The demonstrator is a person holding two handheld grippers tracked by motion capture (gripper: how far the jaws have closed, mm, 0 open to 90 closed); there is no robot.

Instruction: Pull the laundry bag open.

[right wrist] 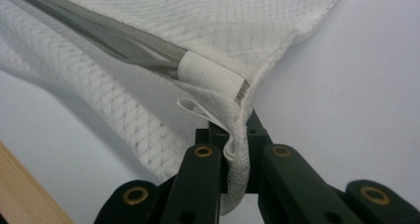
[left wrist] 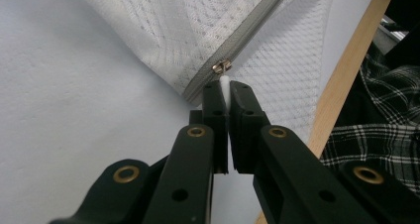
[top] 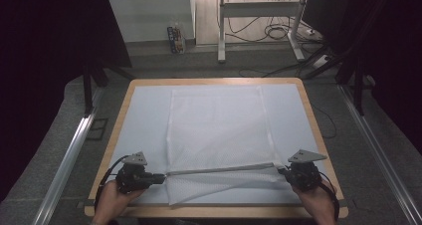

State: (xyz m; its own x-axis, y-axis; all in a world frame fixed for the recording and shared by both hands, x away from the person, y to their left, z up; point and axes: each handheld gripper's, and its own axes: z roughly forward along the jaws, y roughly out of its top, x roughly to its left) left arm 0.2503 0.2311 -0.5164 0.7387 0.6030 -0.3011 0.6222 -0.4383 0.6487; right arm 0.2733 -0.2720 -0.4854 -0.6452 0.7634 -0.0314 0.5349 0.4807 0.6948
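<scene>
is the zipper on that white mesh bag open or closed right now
Closed, as far as shows: the grey zipper runs as one joined line across the mesh bag, slider at the left gripper end.

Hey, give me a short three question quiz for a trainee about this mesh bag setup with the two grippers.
1. True or false: the zipper on the mesh bag runs across the near side, from one gripper to the other.
2. What is the left gripper pinching? A) the table edge B) the white tab at the zipper slider C) a cable
3. Which part of the bag does the right gripper hold?

Key:
1. True.
2. B.
3. The bag's corner fabric, just past the zipper's white end stop.
</scene>
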